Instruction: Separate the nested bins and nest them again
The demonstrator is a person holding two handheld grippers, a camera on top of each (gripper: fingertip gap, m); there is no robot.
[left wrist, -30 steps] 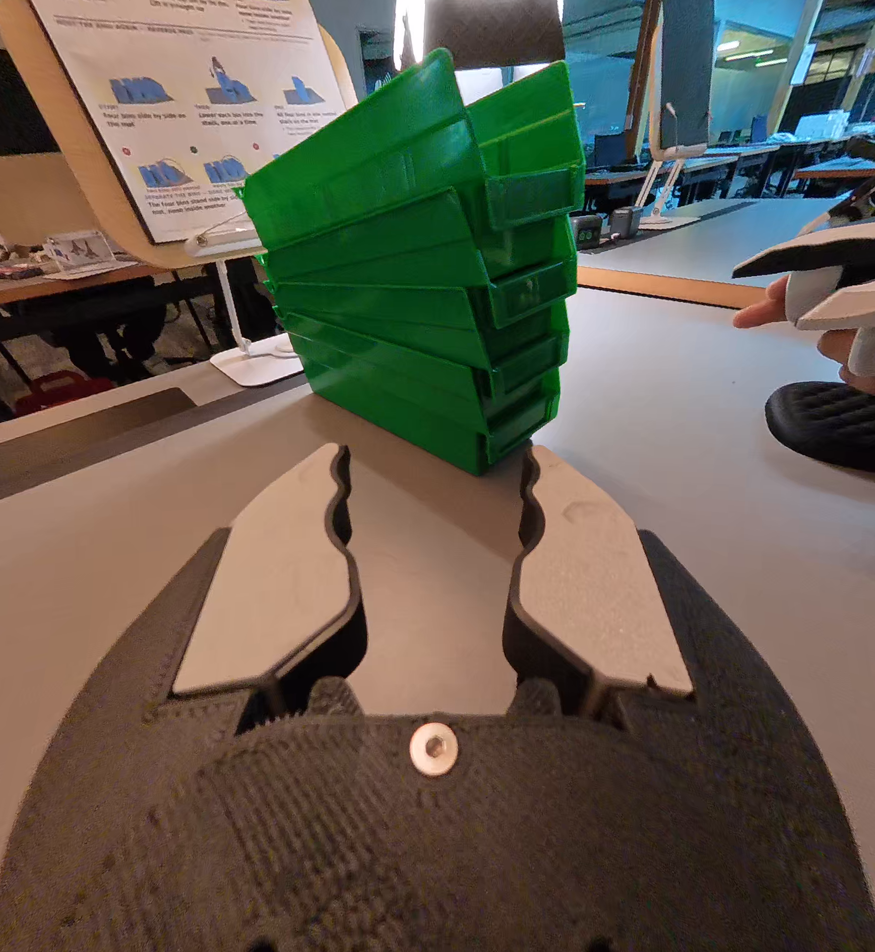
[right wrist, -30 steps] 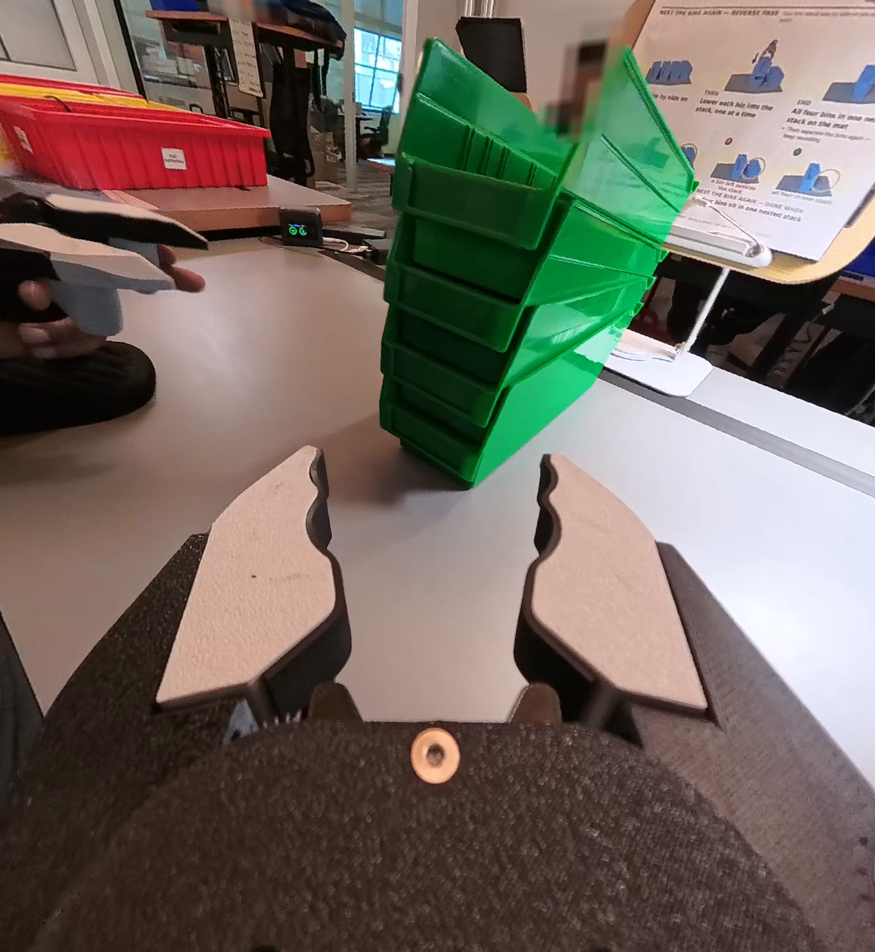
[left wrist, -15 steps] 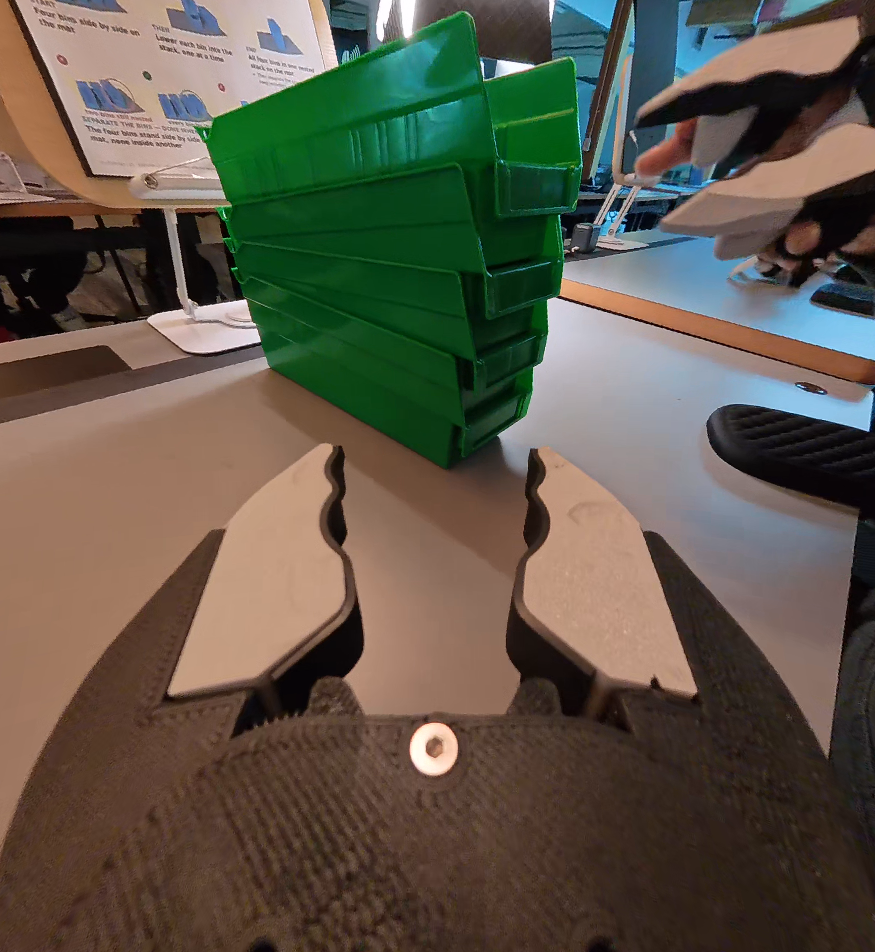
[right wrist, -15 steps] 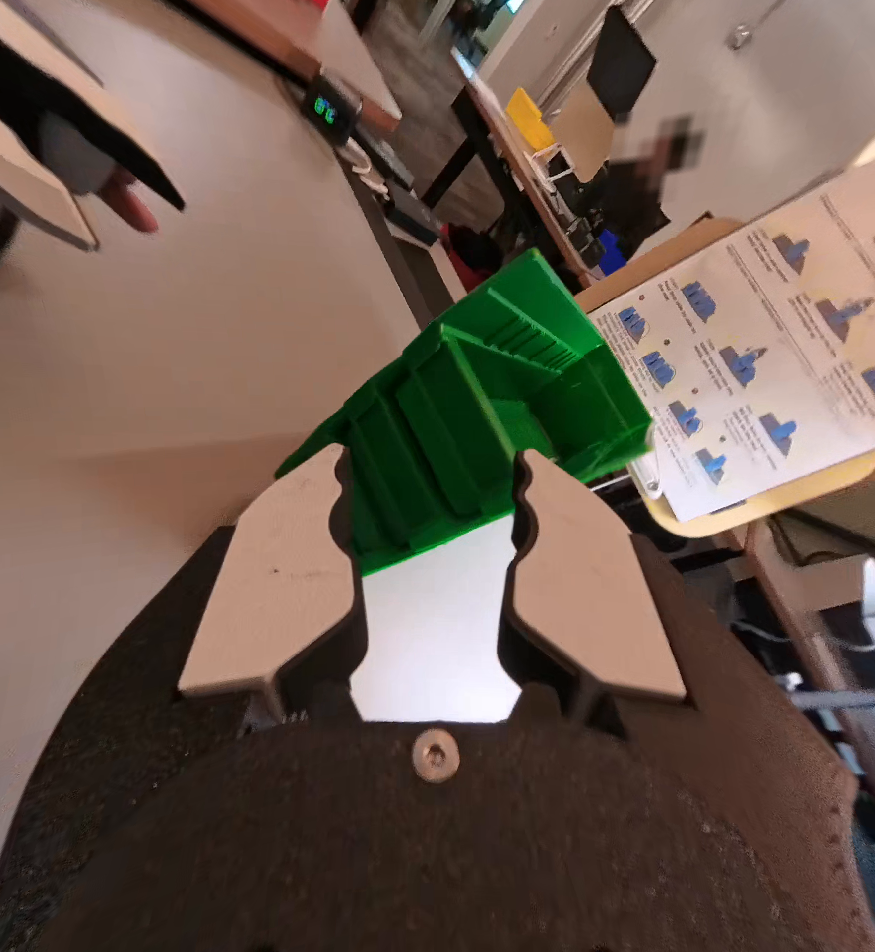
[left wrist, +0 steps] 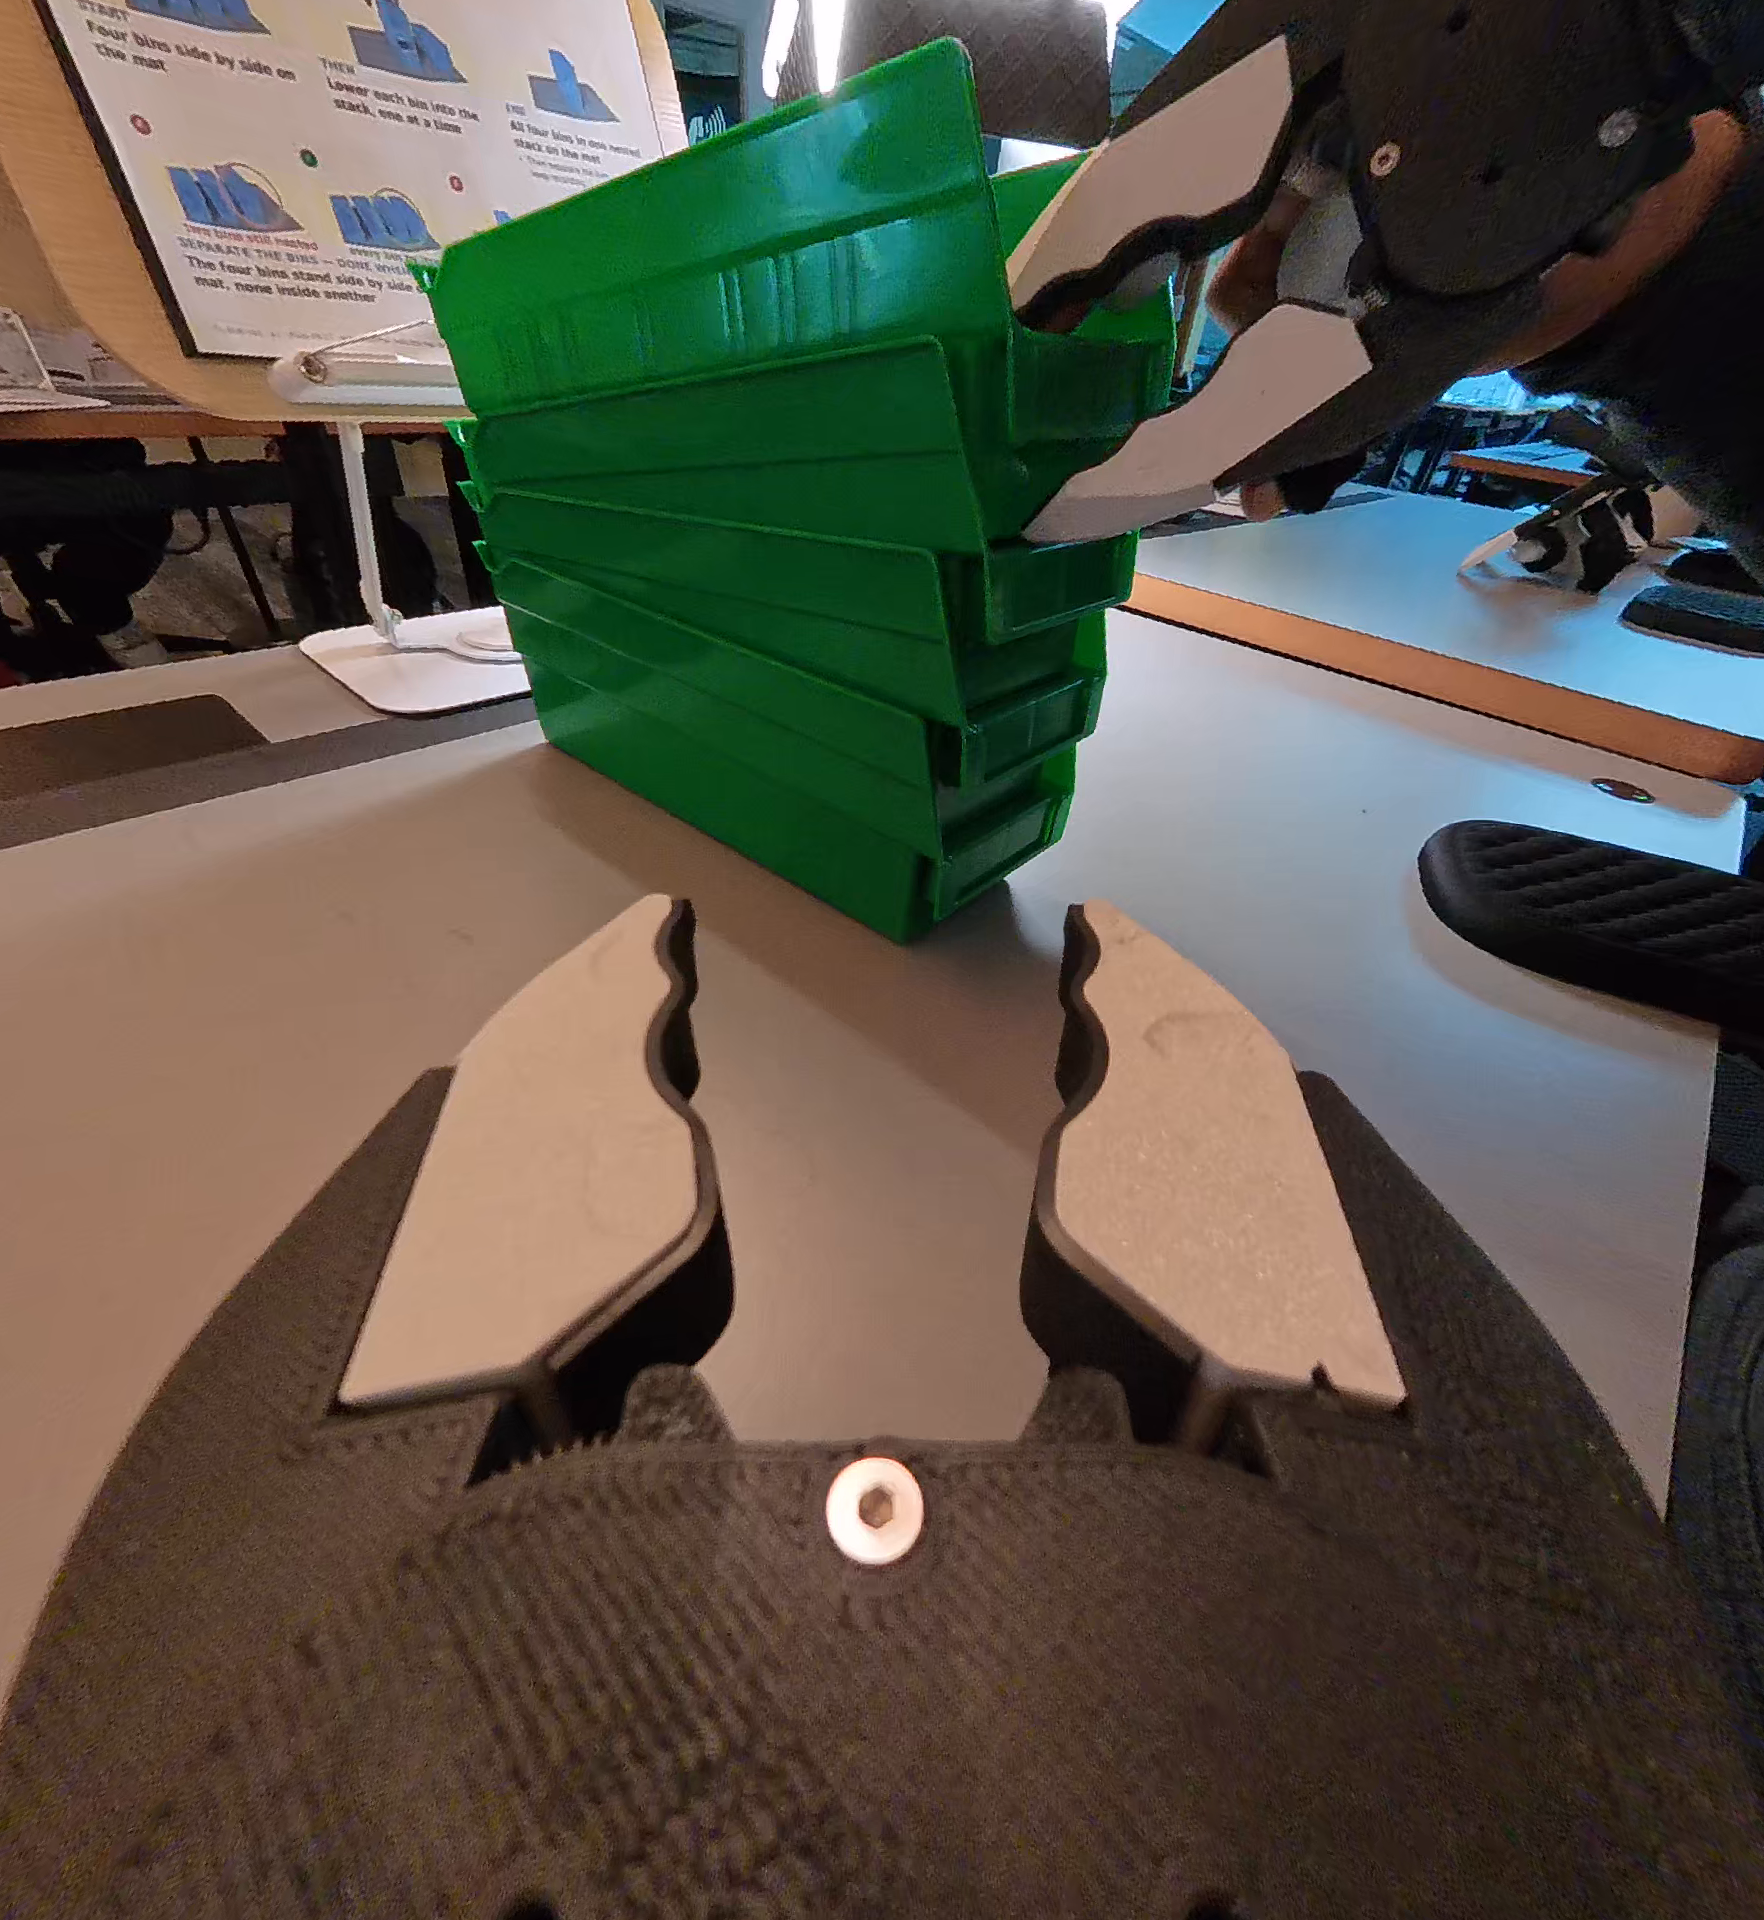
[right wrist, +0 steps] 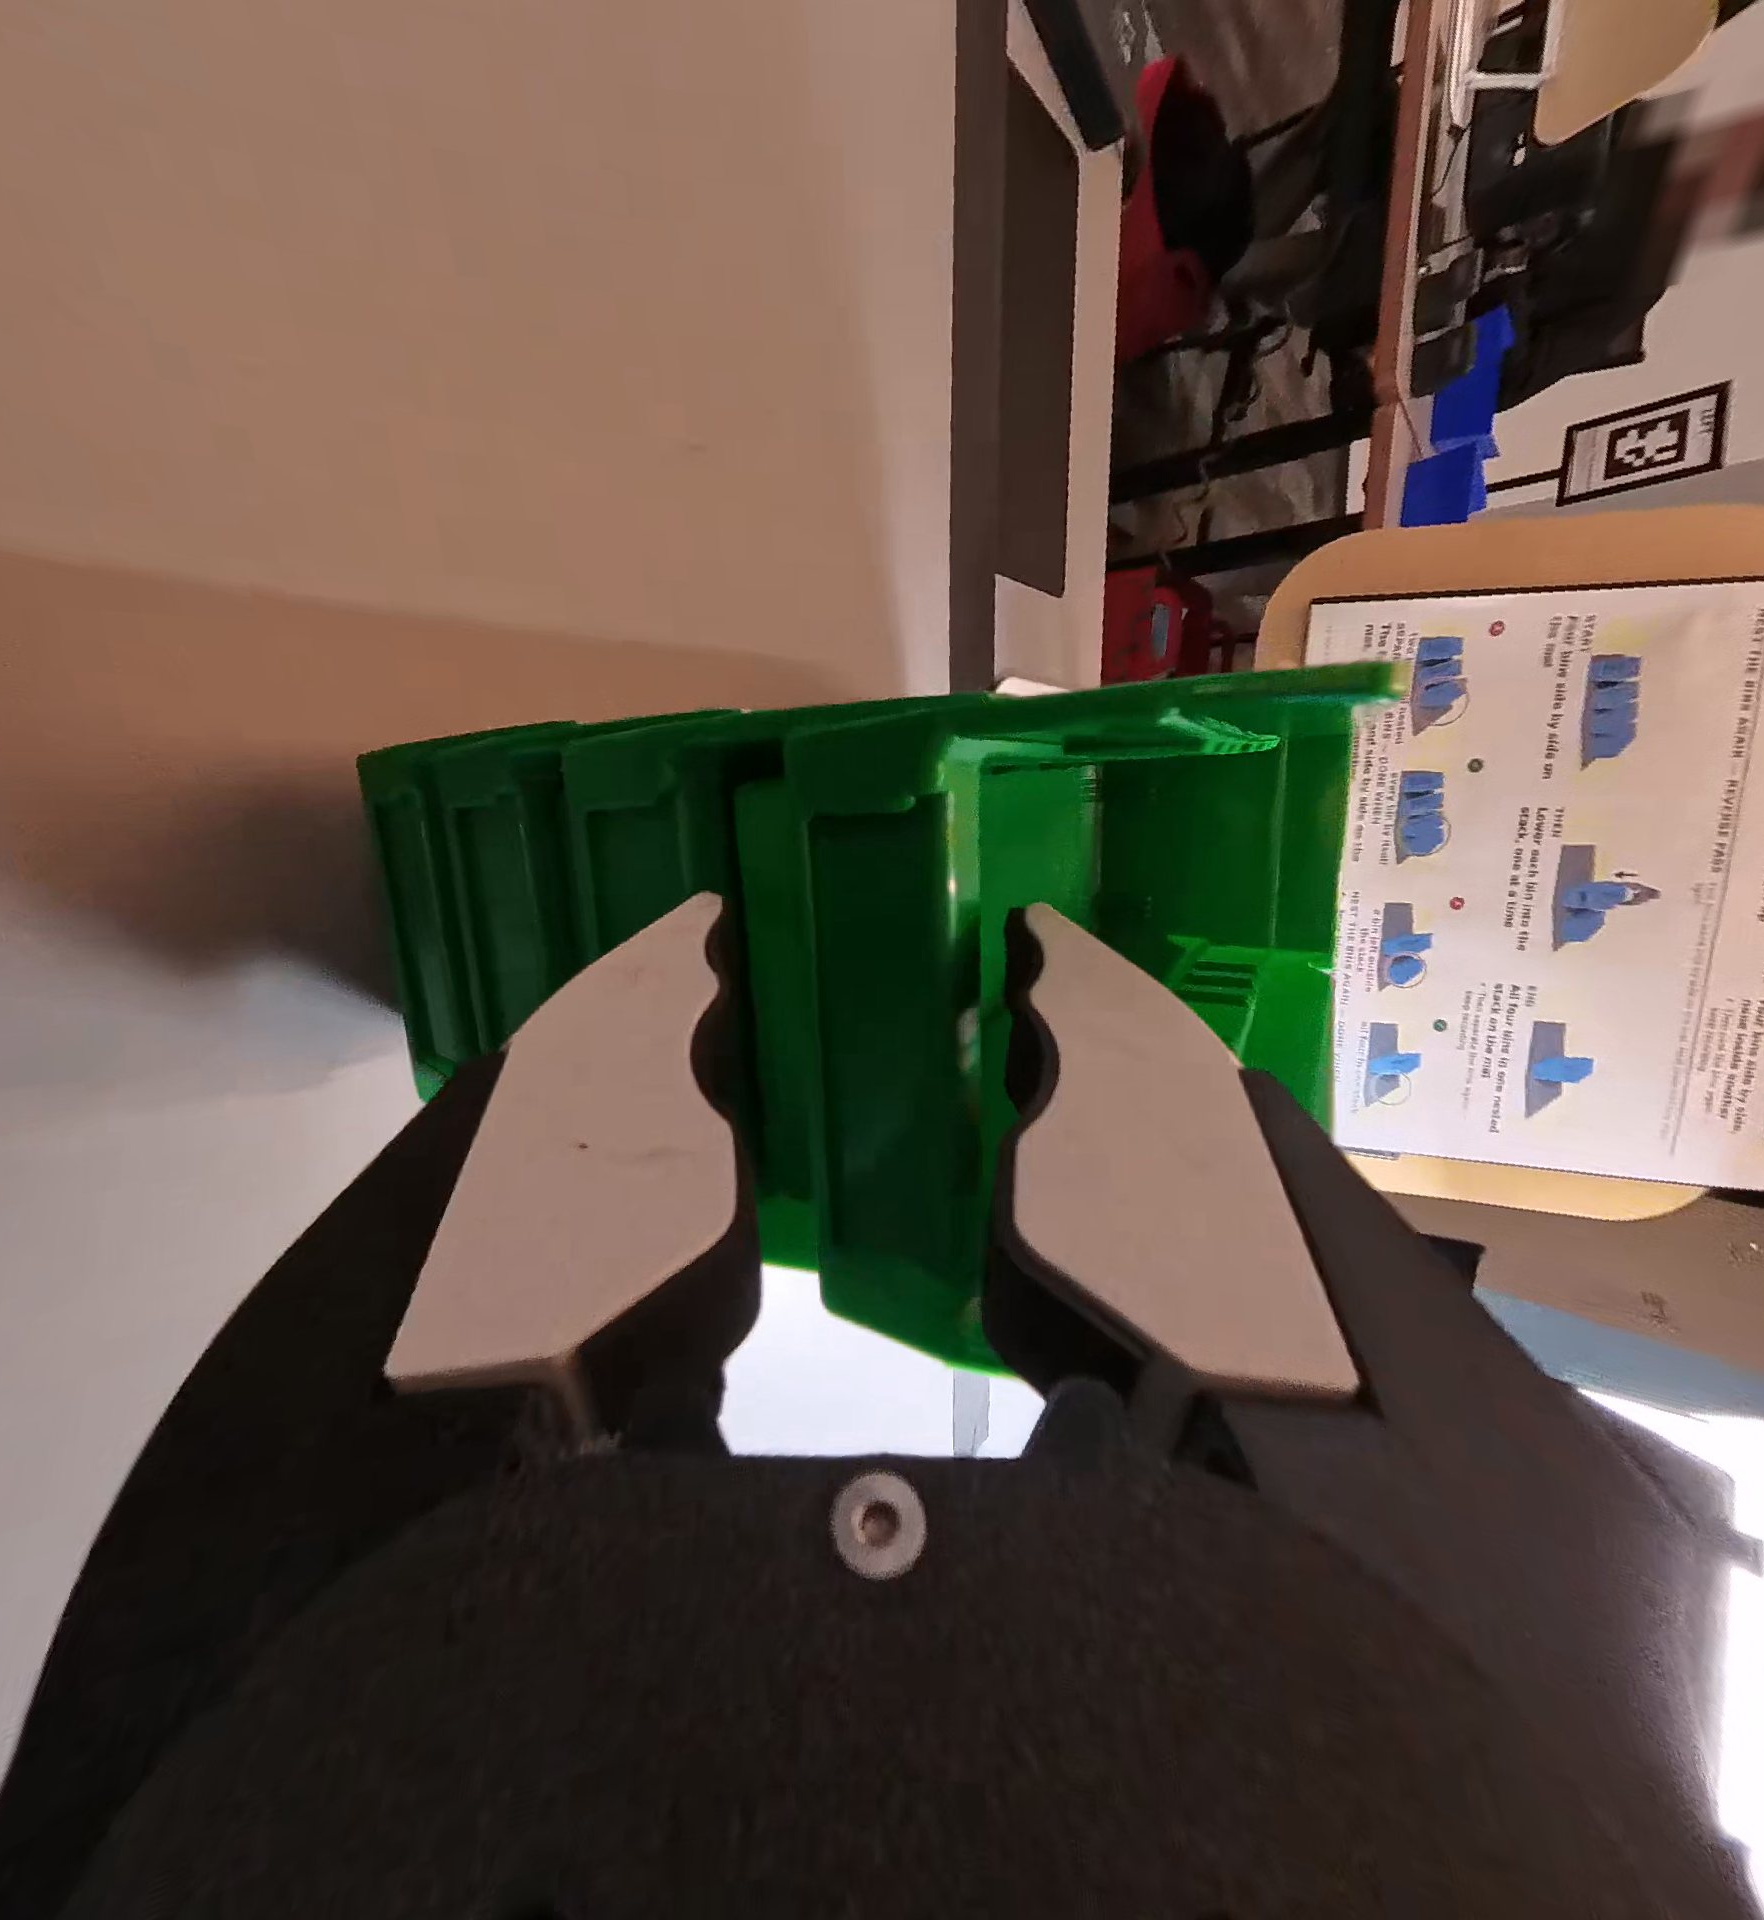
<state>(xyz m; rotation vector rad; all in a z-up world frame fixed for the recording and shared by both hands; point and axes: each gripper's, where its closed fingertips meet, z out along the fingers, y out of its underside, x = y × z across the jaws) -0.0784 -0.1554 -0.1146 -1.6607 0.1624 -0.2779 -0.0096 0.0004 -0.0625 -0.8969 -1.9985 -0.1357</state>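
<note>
A stack of several nested green bins stands on the grey table, leaning a little. My left gripper is open and empty, low over the table just in front of the stack's bottom corner. My right gripper is open and rolled onto its side at the front of the top bin. In the right wrist view its fingers straddle the top bin's front lip, one outside and one inside, with the rest of the stack behind. I see no squeeze on the lip.
An instruction board on a white stand is behind the stack; it also shows in the right wrist view. A black padded rest lies at the right. A neighbouring table holds another gripper. About 20 cm separates my left fingertips from my right.
My right gripper rose from the table, rolled sideways and came down onto the top bin's front lip. My left gripper stayed low in front of the stack, shifting slightly.
</note>
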